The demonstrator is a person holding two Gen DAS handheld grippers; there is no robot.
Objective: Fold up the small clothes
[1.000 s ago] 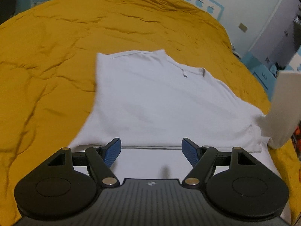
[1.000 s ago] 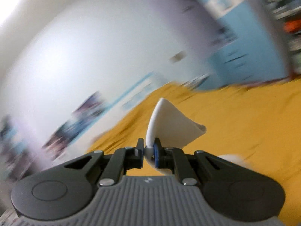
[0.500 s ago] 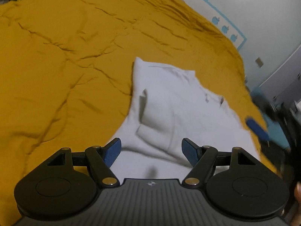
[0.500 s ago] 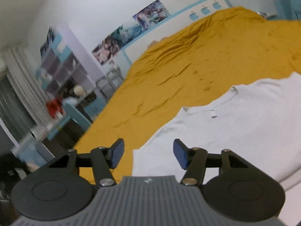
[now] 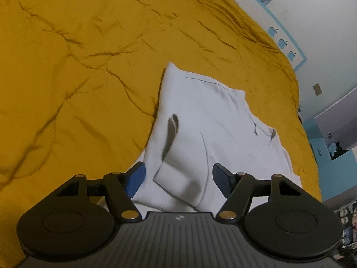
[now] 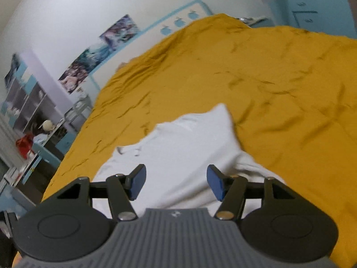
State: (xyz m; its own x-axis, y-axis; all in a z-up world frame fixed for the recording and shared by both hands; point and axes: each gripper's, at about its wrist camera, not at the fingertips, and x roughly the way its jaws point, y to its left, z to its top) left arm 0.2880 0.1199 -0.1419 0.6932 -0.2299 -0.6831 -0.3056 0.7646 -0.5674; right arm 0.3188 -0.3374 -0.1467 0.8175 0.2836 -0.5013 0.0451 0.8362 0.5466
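The shirt (image 5: 214, 129) is plain white. The bedspread (image 5: 89, 67) under it is solid mustard yellow. Both grippers, left (image 5: 178, 178) and right (image 6: 176, 182), are black with blue pads (image 5: 135, 182). The wall (image 6: 89, 11) is white with a light-blue band of apple shapes (image 5: 283, 43).

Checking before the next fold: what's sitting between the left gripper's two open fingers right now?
In the left wrist view, a folded-over flap of the white shirt lies between the left gripper fingers; nothing else is there.
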